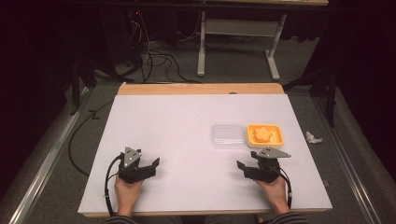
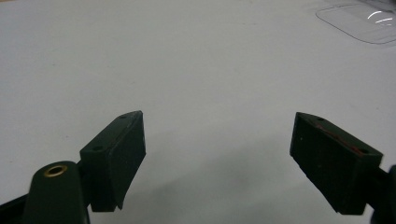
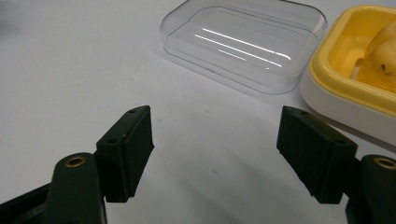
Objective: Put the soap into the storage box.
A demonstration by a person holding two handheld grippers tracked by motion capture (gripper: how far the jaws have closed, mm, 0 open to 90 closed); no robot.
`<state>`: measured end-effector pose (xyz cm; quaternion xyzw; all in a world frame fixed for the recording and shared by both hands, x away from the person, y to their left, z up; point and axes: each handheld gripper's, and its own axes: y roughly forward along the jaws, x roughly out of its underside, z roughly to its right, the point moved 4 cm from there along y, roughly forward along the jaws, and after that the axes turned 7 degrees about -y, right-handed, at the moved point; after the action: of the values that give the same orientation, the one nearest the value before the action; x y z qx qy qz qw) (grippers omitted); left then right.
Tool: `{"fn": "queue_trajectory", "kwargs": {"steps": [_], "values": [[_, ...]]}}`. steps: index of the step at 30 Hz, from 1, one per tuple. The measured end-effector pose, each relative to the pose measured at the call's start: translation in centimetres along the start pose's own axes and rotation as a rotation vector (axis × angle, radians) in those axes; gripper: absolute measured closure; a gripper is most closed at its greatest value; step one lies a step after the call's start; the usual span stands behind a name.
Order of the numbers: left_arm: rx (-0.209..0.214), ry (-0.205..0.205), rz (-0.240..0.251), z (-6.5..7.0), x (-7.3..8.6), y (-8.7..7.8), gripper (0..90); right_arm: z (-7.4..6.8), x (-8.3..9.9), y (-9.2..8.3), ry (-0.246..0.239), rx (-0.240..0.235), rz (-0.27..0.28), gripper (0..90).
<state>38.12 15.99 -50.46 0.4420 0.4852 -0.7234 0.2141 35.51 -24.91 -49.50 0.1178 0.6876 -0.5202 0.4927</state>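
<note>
We rest our left gripper [image 1: 150, 167] and right gripper [image 1: 246, 169] on the white tabletop [image 1: 177, 135], fingers wide and empty. A clear plastic lid [image 1: 228, 135] lies beside a yellow tray [image 1: 265, 135] of orange food. Nothing seems begun; we likely reach for the lid.

table [image 1: 187, 140] bare left, centre | obstacles right: clear lid [image 1: 228, 136], yellow dish [image 1: 265, 135]

Overhead light fell brightly on the white table [image 1: 187, 140] while the far room stayed dark. Glare streaked the clear lid [image 3: 247, 39]. Soft shadows lay beneath the blurred near jaws.
</note>
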Motion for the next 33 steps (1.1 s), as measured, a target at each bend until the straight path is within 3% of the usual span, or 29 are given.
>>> {"fn": "queue_trajectory", "kwargs": {"steps": [26,33], "values": [[0.001,0.000,0.001,0.00,0.00,-0.01,18.6,-0.30,0.44,0.89,-0.050,0.041,-0.037,28.9],[0.001,0.001,0.002,0.04,0.01,-0.03,18.6,-0.29,0.53,0.92,-0.033,0.062,-0.035,29.9]]}}
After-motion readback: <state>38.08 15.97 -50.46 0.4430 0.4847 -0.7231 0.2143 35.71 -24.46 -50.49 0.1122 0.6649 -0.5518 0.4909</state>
